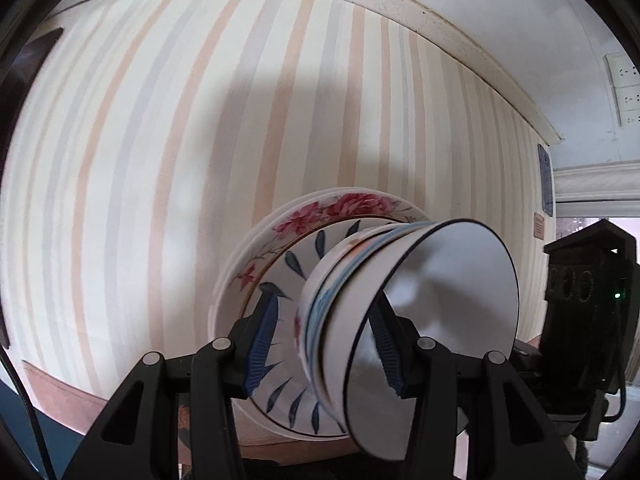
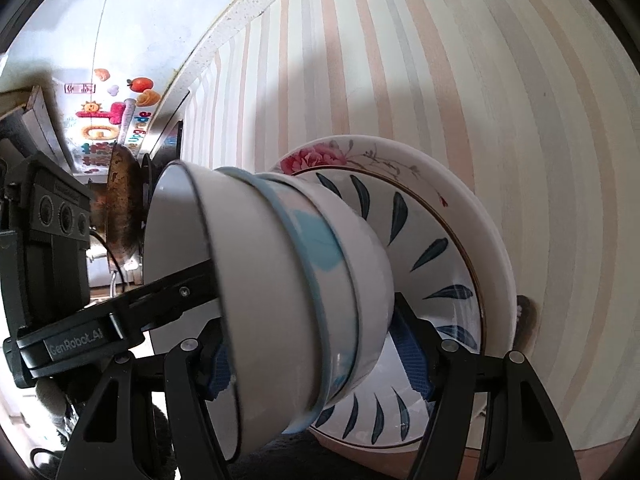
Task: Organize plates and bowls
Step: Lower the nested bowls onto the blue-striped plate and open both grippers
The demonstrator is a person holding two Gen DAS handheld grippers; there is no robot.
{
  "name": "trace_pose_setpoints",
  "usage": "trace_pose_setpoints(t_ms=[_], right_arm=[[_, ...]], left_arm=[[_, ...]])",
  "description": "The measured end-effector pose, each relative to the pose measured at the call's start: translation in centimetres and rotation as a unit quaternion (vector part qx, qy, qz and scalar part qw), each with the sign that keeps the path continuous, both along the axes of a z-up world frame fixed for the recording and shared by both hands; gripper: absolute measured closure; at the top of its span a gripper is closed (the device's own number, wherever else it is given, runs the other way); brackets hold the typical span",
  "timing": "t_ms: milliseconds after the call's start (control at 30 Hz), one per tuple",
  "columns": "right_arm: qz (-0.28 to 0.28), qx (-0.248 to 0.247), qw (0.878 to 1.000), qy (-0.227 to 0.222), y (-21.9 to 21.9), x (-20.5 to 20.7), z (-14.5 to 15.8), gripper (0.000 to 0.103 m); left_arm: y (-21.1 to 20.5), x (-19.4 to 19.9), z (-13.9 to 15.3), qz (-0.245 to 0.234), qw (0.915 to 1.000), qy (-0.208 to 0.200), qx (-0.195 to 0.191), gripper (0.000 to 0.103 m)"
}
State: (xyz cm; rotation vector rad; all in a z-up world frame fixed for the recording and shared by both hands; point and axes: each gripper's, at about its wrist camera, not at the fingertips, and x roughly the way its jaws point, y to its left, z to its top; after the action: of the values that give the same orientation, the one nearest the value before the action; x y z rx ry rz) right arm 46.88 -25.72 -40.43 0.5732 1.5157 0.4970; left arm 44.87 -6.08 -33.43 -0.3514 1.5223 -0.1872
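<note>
A stack of nested bowls (image 1: 420, 312) sits on stacked plates: a blue-leaf plate (image 1: 292, 280) on a pink-flower plate (image 1: 340, 206). The top bowl is white with a dark rim; a blue-patterned bowl lies under it. My left gripper (image 1: 324, 340) is shut on the stack, one finger against the plate, the other inside the top bowl. My right gripper (image 2: 320, 356) grips the same bowls (image 2: 288, 280) from the opposite side, one pad inside the top bowl, the other by the blue-leaf plate (image 2: 432, 256). The flower plate (image 2: 400, 160) lies beneath.
A striped tablecloth (image 1: 200, 140) covers the surface under the plates. Its speckled edge (image 1: 400, 4) runs along the top. The other gripper's body shows at the right of the left view (image 1: 588, 280) and at the left of the right view (image 2: 52, 240). A pan (image 2: 120, 200) stands beyond.
</note>
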Motion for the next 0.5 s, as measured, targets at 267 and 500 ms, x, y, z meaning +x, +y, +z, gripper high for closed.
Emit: trace_pose_setpoints(t_ms=[267,500], right_arm=[[-0.01,-0.023,0.999,-0.028,-0.8,-0.8,2.3,0.032],[-0.011,-0.067,0.994,-0.089,-0.7,-2.9,7.8,0.031]], left_arm=[[-0.2,-1.9,2.6,-0.022,0.9961,-0.051,0.069,0.058],[-0.5,-3.8,6.0,-0.047,0.9867,-0.117,0.102,0.048]])
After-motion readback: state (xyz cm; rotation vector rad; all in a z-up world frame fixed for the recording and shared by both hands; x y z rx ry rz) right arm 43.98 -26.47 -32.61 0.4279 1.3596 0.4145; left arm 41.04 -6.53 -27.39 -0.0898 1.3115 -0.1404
